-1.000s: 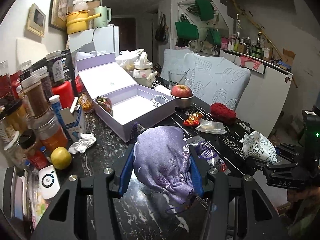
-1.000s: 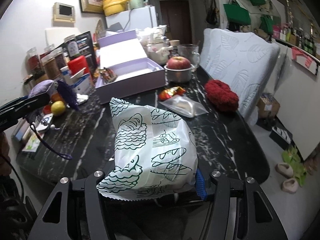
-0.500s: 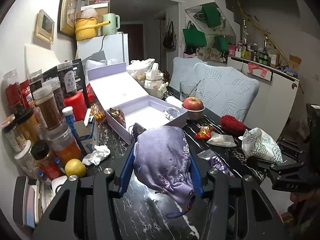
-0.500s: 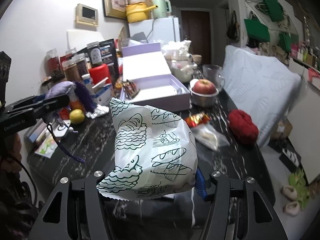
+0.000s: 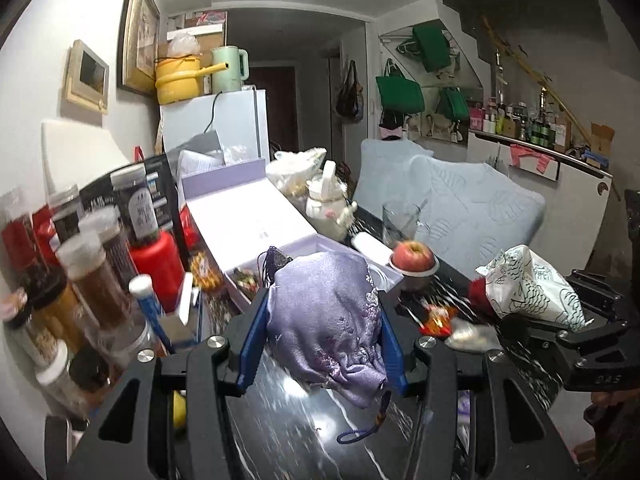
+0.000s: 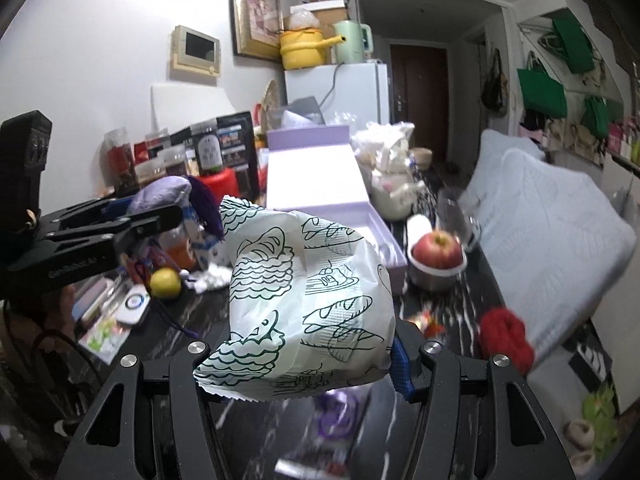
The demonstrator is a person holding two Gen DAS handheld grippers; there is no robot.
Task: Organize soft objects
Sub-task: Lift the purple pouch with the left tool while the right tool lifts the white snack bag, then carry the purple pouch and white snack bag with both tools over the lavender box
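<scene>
The left hand-held gripper clamps a purple silk drawstring pouch above the dark marbled counter. The right hand-held gripper clamps a white printed bread bag, raised before the open lavender box.

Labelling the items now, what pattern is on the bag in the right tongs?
White bag with dark green bread drawings; clearest in right wrist view.
</scene>
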